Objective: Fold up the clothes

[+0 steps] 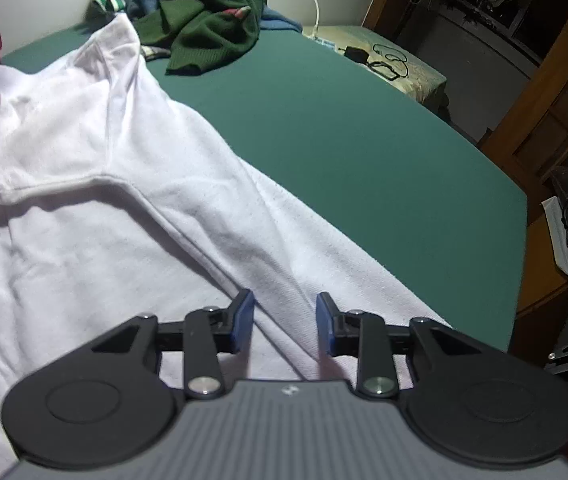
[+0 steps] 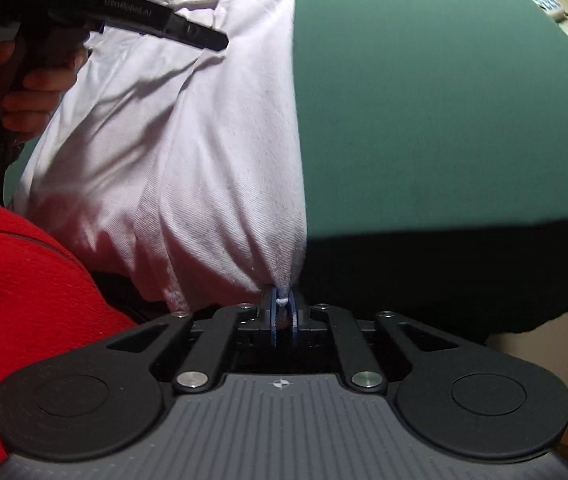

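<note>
**Right-wrist view: shirt corner pinched, left gripper loose**

Right-wrist view shows the right gripper [image 2: 283,322] closed tight on a corner of the white shirt [image 2: 188,152], a small tuft of cloth showing between its blue pads [image 2: 270,316]. From that pinch the shirt runs straight ahead and up-left across the green bed [image 2: 424,100], its straight edge lined up just right of the gripper's centre. Far ahead to the left, a hand [image 2: 32,76] holds the left gripper [image 2: 220,42] above the shirt.

Left-wrist view shows the left gripper [image 1: 284,324] part open, holding nothing; the shirt [image 1: 104,160] lies beneath and ahead of it, with a folded ridge of cloth passing under the gap. A short sleeve [image 1: 56,188] lies ahead to the left. A pile of green clothes [image 1: 208,12] sits far ahead, well apart.

Risks, as I judge them:
- The right grip holds only a small bit of corner; a sharp pull could slip it free.
- With only one end held, a lift would drag the cloth and bunch the creases already there.
- If the left gripper closes on the ridge, it may catch more than one layer and skew the fold.
</note>
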`<control>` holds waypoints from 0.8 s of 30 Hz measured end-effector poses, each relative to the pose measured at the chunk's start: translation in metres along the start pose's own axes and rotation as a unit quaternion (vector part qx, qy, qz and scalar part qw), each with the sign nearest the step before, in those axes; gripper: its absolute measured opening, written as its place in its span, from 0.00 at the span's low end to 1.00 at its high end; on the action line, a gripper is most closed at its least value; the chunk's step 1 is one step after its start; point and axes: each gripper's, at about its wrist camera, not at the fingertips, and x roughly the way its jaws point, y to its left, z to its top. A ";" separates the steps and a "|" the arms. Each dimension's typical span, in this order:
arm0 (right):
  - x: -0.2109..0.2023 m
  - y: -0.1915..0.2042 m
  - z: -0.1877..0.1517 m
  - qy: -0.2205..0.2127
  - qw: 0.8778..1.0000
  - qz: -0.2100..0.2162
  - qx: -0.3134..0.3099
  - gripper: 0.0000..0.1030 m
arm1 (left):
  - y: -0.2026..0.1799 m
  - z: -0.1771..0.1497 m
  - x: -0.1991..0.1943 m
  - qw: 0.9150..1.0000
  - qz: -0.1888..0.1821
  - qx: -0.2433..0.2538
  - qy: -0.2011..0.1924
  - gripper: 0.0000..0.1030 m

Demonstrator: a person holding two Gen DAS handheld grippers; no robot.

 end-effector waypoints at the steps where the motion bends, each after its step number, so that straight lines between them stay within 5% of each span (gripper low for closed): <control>1: 0.001 -0.001 -0.001 0.017 1.000 -0.012 -0.006 0.01 | -0.003 -0.003 0.001 1.000 0.003 0.006 -0.001 0.44; 4: -0.001 -0.006 0.000 0.064 0.997 -0.030 -0.028 0.03 | -0.008 -0.008 -0.002 1.000 0.010 0.021 0.004 0.50; 11: -0.055 -0.020 0.097 -0.116 0.989 0.042 -0.078 0.15 | -0.002 -0.016 -0.029 0.997 0.071 -0.035 -0.019 0.24; 14: -0.027 -0.015 0.141 -0.134 0.985 0.070 -0.087 0.15 | -0.006 -0.019 -0.038 0.991 0.118 -0.054 -0.029 0.23; 18: 0.005 0.002 0.184 -0.144 0.974 0.082 -0.157 0.16 | -0.002 -0.019 -0.048 0.976 0.192 -0.090 -0.047 0.26; 20: 0.016 0.015 0.208 -0.157 0.962 0.090 -0.206 0.29 | 0.012 -0.015 -0.052 0.967 0.216 -0.124 -0.058 0.27; 24: 0.039 0.035 0.269 -0.172 0.947 0.117 -0.243 0.30 | 0.043 -0.002 -0.060 0.945 0.258 -0.186 -0.081 0.27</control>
